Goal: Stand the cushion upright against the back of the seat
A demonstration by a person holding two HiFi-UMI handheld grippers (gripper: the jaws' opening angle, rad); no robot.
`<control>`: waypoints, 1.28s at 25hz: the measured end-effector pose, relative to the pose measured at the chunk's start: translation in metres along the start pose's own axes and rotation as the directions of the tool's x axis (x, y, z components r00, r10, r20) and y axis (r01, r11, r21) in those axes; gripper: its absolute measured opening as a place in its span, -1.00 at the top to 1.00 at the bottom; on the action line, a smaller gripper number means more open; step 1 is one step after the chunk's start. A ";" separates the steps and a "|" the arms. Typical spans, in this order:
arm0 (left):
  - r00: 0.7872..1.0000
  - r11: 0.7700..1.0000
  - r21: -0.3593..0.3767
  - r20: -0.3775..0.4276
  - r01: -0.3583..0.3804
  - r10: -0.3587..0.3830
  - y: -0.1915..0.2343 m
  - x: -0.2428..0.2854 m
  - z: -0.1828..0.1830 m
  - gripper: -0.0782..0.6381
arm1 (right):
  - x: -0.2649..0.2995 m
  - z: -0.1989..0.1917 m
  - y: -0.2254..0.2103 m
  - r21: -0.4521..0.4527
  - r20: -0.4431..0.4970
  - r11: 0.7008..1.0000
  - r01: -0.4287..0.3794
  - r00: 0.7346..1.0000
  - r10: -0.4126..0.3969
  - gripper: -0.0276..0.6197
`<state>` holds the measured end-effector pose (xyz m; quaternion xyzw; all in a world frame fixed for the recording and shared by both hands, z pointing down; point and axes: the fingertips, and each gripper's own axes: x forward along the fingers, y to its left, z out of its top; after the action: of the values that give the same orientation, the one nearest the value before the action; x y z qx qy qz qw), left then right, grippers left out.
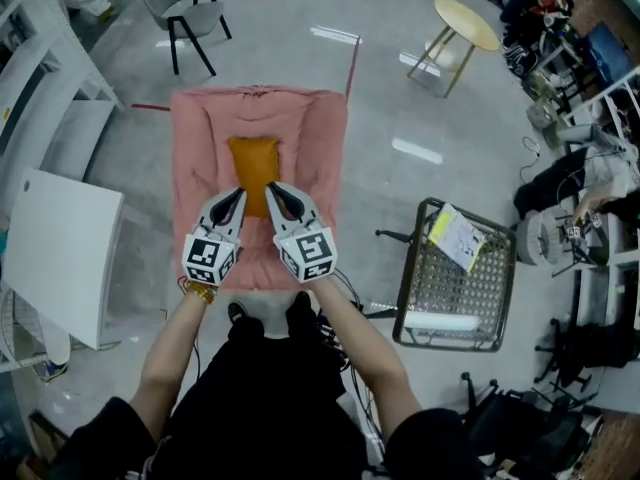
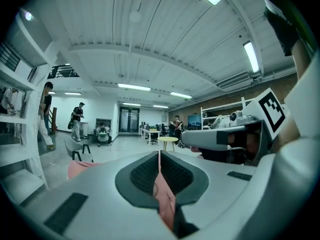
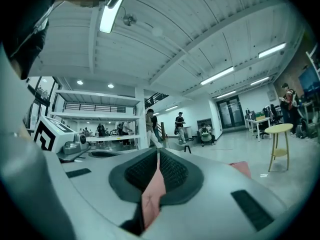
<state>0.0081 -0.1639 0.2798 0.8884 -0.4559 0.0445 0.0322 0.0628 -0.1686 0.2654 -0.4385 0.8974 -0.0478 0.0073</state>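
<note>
As they sit together, left claw point(image 1: 238, 192), right claw point(image 1: 274, 188) clamp pink cushion point(image 1: 305, 138) edge.

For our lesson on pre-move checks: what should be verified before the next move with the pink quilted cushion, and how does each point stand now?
1. Left gripper shut on the pink quilted cushion: ok.
2. Right gripper shut on it: ok.
3. Grips side by side: ok.
4. Cushion standing upright: not ok.
5. Seat back in view: cannot tell.
6. Black wire-mesh rack apart from cushion: ok.
</note>
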 end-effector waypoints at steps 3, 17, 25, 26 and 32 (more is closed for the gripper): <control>1.000 1.000 0.004 0.017 0.007 -0.007 0.000 -0.013 0.010 0.73 | -0.002 0.016 0.017 -0.040 0.018 0.999 -0.012 1.000 0.013 0.83; 0.997 0.999 -0.004 0.056 0.048 -0.048 -0.029 -0.064 0.011 0.75 | -0.044 0.011 0.070 -0.098 0.030 0.994 -0.042 0.999 0.046 0.85; 0.997 0.999 0.022 0.073 0.028 -0.029 -0.037 -0.081 0.006 0.75 | -0.056 0.000 0.082 -0.098 0.013 0.994 -0.041 0.999 0.042 0.86; 0.997 0.999 0.031 0.076 0.021 -0.023 -0.036 -0.083 0.005 0.75 | -0.057 -0.003 0.085 -0.099 0.008 0.994 -0.041 0.999 0.042 0.86; 0.998 0.999 0.036 0.065 -0.011 0.009 -0.032 -0.091 -0.007 0.75 | -0.058 -0.017 0.094 -0.097 -0.024 0.995 -0.037 0.999 0.035 0.87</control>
<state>-0.0186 -0.0709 0.2768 0.8875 -0.4601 0.0240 0.0011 0.0232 -0.0640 0.2719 -0.4216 0.9064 -0.0087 -0.0232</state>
